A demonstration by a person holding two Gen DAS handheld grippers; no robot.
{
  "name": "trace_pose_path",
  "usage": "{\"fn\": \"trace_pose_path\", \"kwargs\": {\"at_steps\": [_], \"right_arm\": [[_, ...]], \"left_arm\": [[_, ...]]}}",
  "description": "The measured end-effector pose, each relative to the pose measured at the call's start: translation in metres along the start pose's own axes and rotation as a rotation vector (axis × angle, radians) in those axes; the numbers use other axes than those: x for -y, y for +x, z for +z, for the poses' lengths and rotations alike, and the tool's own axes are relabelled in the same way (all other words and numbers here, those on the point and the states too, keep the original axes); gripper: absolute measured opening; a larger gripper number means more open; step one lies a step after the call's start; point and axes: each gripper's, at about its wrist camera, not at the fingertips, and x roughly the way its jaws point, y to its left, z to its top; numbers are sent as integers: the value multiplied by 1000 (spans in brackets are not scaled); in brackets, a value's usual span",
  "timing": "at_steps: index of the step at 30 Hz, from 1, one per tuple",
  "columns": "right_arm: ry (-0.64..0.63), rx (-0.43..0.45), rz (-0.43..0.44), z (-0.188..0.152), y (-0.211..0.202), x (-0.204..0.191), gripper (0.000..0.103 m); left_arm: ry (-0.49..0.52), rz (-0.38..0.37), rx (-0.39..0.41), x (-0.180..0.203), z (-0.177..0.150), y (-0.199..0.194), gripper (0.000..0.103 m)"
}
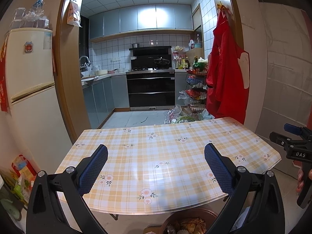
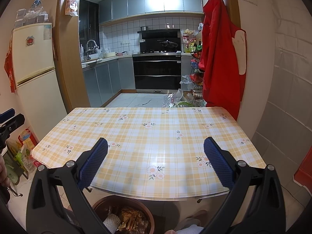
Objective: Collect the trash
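Trash [image 2: 126, 221], crumpled wrappers and a white foam net, inside a brown bin [image 2: 148, 212] below and just behind the right gripper [image 2: 155, 157], under the near table [image 2: 156, 136] edge. Right gripper released, fingers spread wide, nothing between. Left gripper [image 1: 156, 167] likewise wide and empty above the plaid tabletop. Kitchen doorway beyond, red apron [image 2: 220, 54] hanging ahead-right.

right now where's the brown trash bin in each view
Left wrist view: the brown trash bin sits at the bottom edge, centre-right, below the table's near edge, between the open jaws.
Right wrist view: the bin is at the bottom, left of centre, and more of its wrappers show.
Shared landmark: the black oven straight ahead past the checked tablecloth.
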Motion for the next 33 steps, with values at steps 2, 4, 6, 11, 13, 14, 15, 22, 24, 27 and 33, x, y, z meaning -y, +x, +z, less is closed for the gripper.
{"fn": "trace_pose_path", "kwargs": {"at_steps": [2,4,6,11,13,14,15,22,24,27,33], "right_arm": [[0,1,0,0,0,0,97],[0,1,0,0,0,0,97],[0,1,0,0,0,0,97],[0,0,0,0,0,0,97],[0,-1,-1,0,0,-1,97],[0,-2,-1,0,0,-1,97],[0,-4,-1,0,0,-1,97],[2,-11,1,1,3,-4,97],[3,-14,1,0,3,-3,97],[3,-15,1,-1,3,-4,97],[4,-21,1,-3,5,-5,97]], "left_arm": [[0,3,0,0,0,0,97],[-1,4,0,-1,0,0,97],[-2,5,0,-1,1,0,97],[-7,9,-2,-2,0,0,97],[-8,10,-2,-2,0,0,97],[-8,11,-2,-2,0,0,97],[-8,10,-2,-3,0,0,97],[-8,5,0,-4,0,0,97],[-8,7,-1,-3,0,0,97],[-8,11,-3,-4,-1,0,97],[-13,20,-8,-5,-3,1,97]]}}
